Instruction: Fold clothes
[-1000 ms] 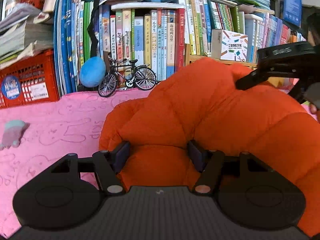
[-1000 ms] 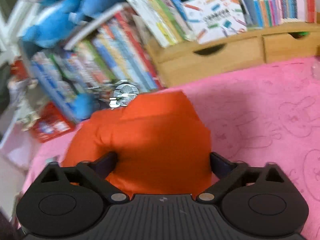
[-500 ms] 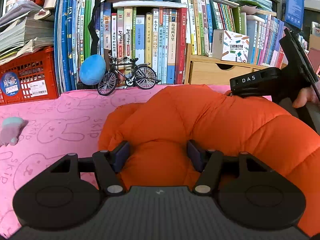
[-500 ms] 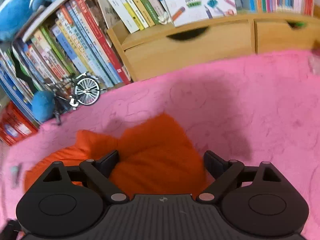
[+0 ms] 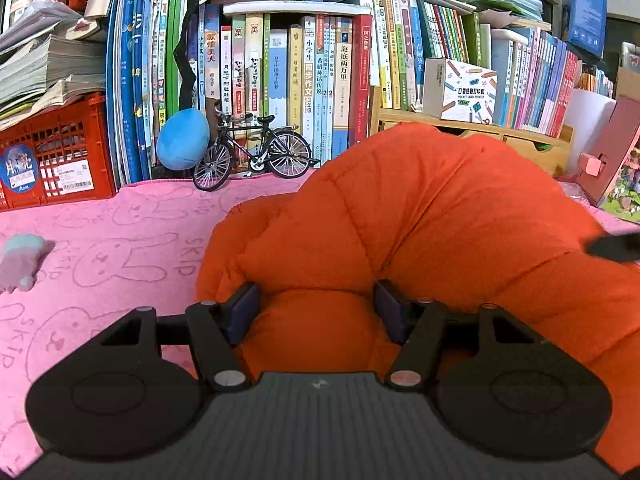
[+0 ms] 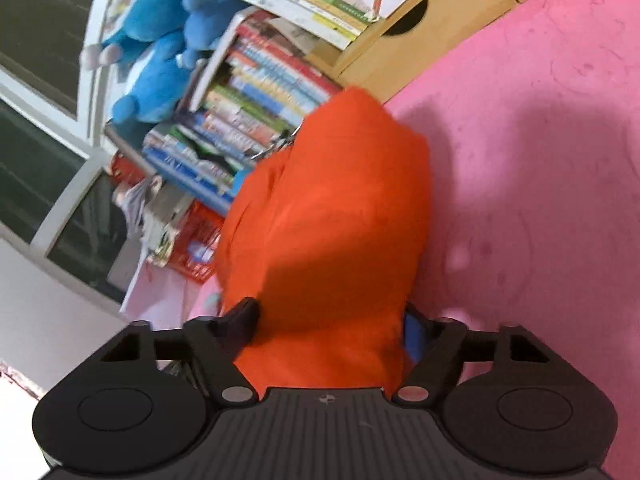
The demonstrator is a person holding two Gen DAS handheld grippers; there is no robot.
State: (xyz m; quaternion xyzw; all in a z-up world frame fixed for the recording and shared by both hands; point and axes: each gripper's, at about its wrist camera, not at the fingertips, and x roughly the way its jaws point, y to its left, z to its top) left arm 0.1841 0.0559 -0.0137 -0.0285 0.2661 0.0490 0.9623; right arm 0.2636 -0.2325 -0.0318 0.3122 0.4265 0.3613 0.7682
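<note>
The pink rabbit-print cloth covering the tabletop (image 5: 120, 248) carries the task item, an orange quilted puffer garment (image 5: 420, 232), which lies bunched in a raised arch in front of the row of upright books (image 5: 280, 80) and the light wooden drawer unit (image 5: 520, 144). Task progress is judged as early to midway: the garment is gathered and partly doubled over, but no flat, squared fold is visible, so laying down, aligning and pressing remain. The left gripper (image 5: 316, 308) is clamped on a thick roll of the orange fabric, both pads pressed into it. The right gripper (image 6: 328, 324) has the garment's other end between its jaws, which are closing; the pads contact the fabric on both sides, so it is read as grasping. Compared with one second earlier, the left-wrist view is nearly unchanged, with the same grasp and the same black miniature bicycle model (image 5: 252, 156) behind. The right-wrist view has rolled and shifted: half a second ago the jaws stood wider around a lower heap, whereas the garment now rises tall between them, and the right gripper, then prominent at the right edge of the left-wrist view, now shows only as a dark sliver there.
</note>
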